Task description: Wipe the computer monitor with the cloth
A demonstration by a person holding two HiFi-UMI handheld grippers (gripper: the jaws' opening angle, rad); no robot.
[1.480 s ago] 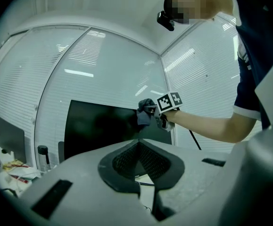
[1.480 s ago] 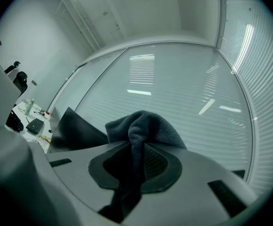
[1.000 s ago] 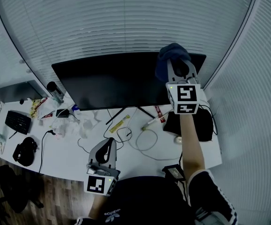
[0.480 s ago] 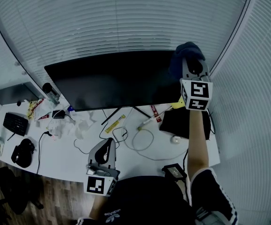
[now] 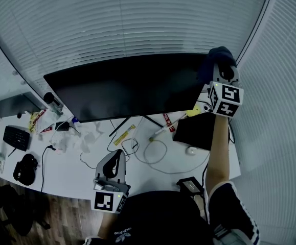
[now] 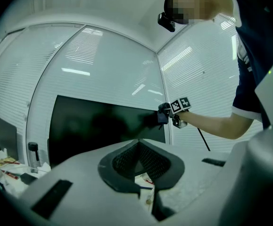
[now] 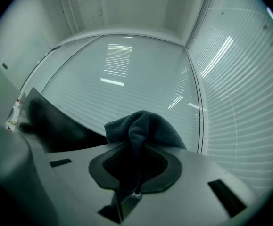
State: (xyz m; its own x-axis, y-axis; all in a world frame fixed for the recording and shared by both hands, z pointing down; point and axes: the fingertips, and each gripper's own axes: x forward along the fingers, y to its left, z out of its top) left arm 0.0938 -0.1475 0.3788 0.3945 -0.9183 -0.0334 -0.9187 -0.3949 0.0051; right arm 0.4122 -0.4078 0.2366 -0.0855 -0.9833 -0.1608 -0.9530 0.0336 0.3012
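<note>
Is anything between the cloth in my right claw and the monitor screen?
Nothing visible. The right claw is shut on the cloth, which sits at the monitor's upper right corner, apparently already against the screen's edge.

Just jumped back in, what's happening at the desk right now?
A person holds a gripper in each hand. The right gripper is shut on a dark cloth and raised to the upper right corner of the monitor. It is hard to tell whether the cloth actually touches the screen. The left gripper hangs low over the near edge of the desk, jaws together with nothing between them.
</note>
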